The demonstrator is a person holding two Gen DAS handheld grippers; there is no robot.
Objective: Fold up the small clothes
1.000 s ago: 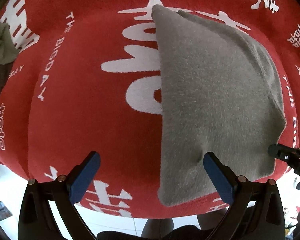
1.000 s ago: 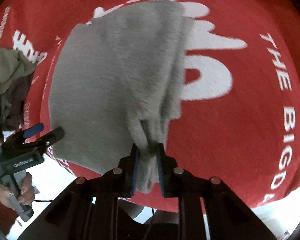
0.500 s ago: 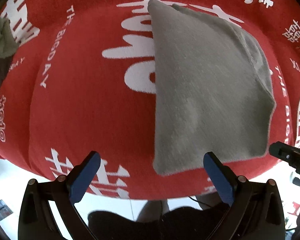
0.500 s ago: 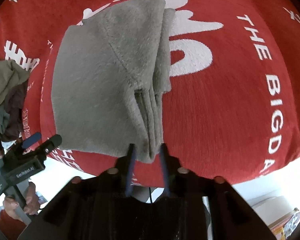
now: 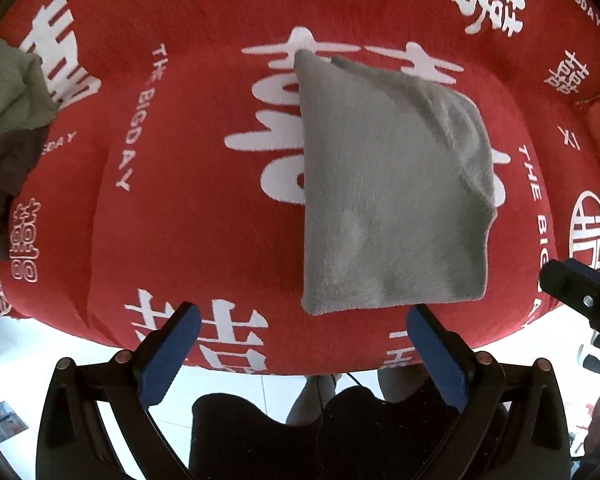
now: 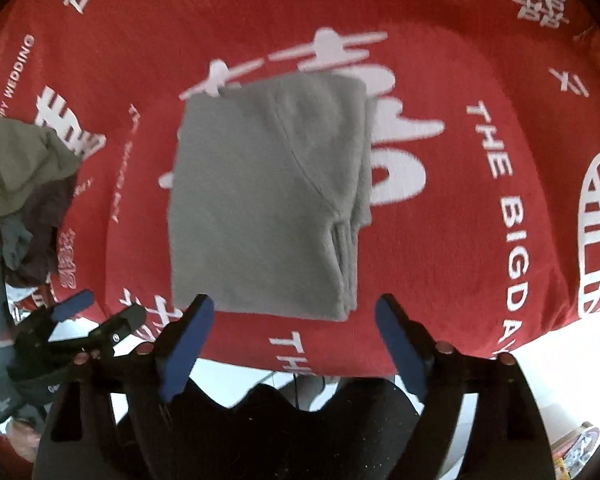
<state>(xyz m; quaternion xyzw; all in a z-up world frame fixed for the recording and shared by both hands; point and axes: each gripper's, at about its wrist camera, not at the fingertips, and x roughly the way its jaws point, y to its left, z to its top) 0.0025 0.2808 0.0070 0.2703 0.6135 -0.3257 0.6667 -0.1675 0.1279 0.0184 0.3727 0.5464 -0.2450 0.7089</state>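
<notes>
Tongs, left [image 5: 300,344]: blue pads wide apart, nothing between them, above the near edge of the cushion. Tongs, right [image 6: 294,340]: jaws opening, pads clear of the cloth, which lies just beyond them. Floor [image 5: 60,364]: pale tile, seen below the cushion's near edge; a person's legs stand there. Cushion [image 5: 204,216]: red, ribbed weave, white characters and "THE BIGDAY" lettering, rounded front, raised border behind. Cloth [image 6: 260,208]: grey, fleecy, folded into a rough square, lying flat near the cushion's middle, layered edges on its right side. Heap [image 6: 20,168]: olive and brown clothes, loose, at the cushion's left edge.
</notes>
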